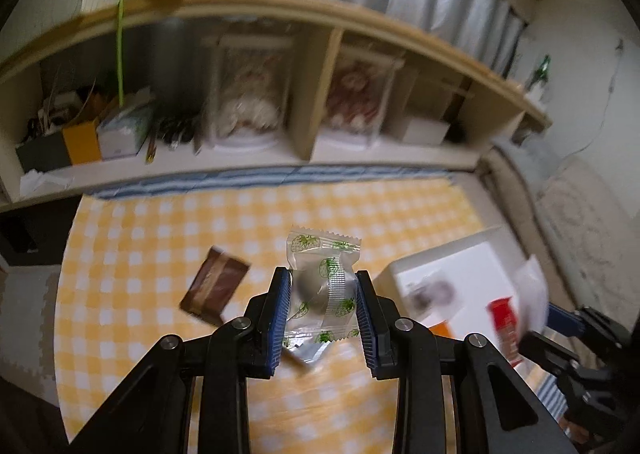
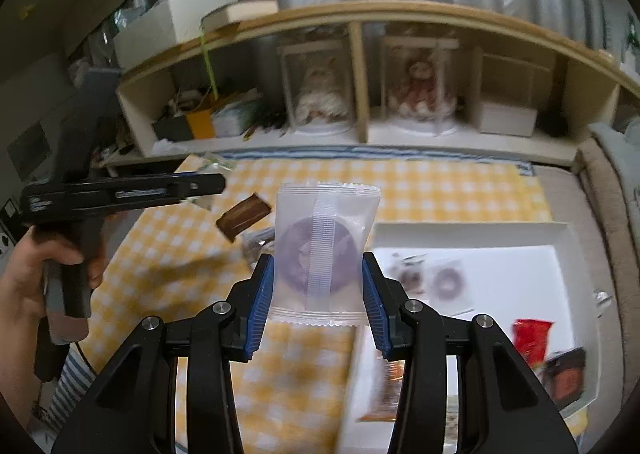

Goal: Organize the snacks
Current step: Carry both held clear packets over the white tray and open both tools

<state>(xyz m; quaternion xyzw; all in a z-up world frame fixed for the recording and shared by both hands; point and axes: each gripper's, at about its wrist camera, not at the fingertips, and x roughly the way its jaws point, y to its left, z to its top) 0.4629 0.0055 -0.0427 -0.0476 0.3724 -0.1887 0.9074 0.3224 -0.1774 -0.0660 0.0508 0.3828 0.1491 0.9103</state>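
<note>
The table (image 1: 140, 238), under a yellow-and-white checked cloth, fills the lower part of both views, and its near edge is cut off by the black gripper frames. A wooden shelf unit (image 2: 360, 77) runs along the table's far edge; the two figures in clear cases inside it are blurred in both views, and the clutter in its left compartment is too smeared to sort out.

The white tray (image 2: 472, 230) sits at the table's right side. The right wrist view shows its floor with several flat packets, a red packet (image 2: 530, 340) near its front right corner and a dark one just beside that; their printing is unreadable. The left wrist view catches only the tray's left part, smeared, with its right half behind the other tool.

The left gripper (image 1: 323, 314) is clamped on a clear strawberry-print wrapper (image 1: 320, 278), lifted above the cloth; a dark round sweet shows inside, and the wrapper's lower end is hidden between the blue pads. The right gripper (image 2: 318, 298) pinches a frosted white packet (image 2: 326, 254) by its side edges, a round purple shape showing dimly through.

Only the right wrist view shows the hand (image 2: 36, 274) on the left tool's handle. A brown chocolate packet (image 1: 214, 284) lies on the cloth towards the table's left, well apart from the tray.
</note>
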